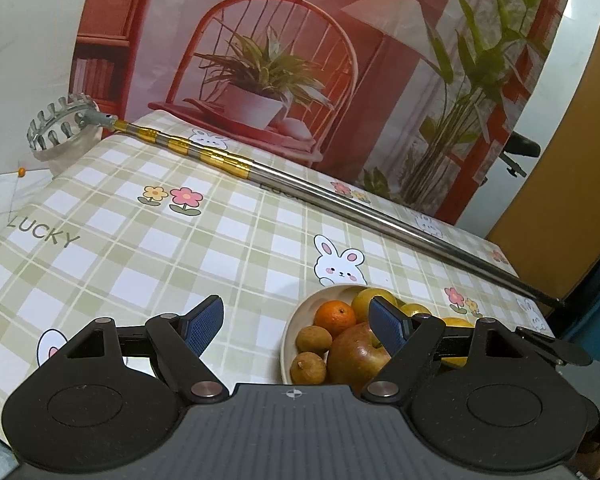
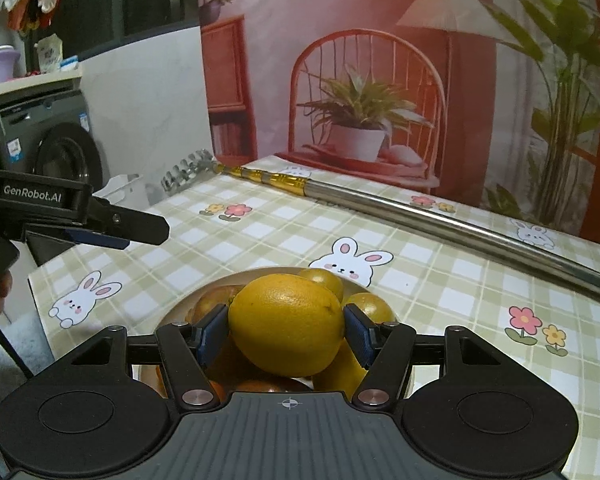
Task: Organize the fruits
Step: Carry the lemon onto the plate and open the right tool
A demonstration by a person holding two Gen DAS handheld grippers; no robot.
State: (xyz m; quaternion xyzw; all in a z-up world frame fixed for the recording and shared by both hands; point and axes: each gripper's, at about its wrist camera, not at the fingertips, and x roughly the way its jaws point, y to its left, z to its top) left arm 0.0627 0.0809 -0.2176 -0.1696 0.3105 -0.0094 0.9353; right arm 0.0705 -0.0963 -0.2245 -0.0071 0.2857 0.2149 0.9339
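Fruit is heaped in a cream bowl point(image 1: 290, 334) near the front edge of the table point(image 1: 148, 240), which wears a checked cloth with rabbits and flowers. The right gripper point(image 2: 286, 330) has its blue fingers point(image 2: 212, 334) pressed to either side of a large yellow citrus point(image 2: 288, 322) sitting on top of the pile; both pads look to touch its skin, so I take it as gripped. Whether it has lifted clear of the fruit below I cannot tell. Its long axis runs roughly across the gap between the fingers, so they clamp it end to end.

The left gripper point(image 1: 296, 322) hangs just left of the bowl with its fingers spread wide and nothing between them. One fingertip overlaps a red-green apple point(image 1: 356, 354) in its own view, but I can't tell whether they touch. Beside the apple lie a small orange point(image 1: 335, 316) and two brown round fruits point(image 1: 313, 339).

Since the right gripper has the citrus and the left is idle, the coming move seems to be the right one's: lift straight up before travelling, since the neighbours crowd close under it and could roll. A long metal pole point(image 1: 340, 200) with a toothed head lies across the far side of the table, well apart from the bowl.
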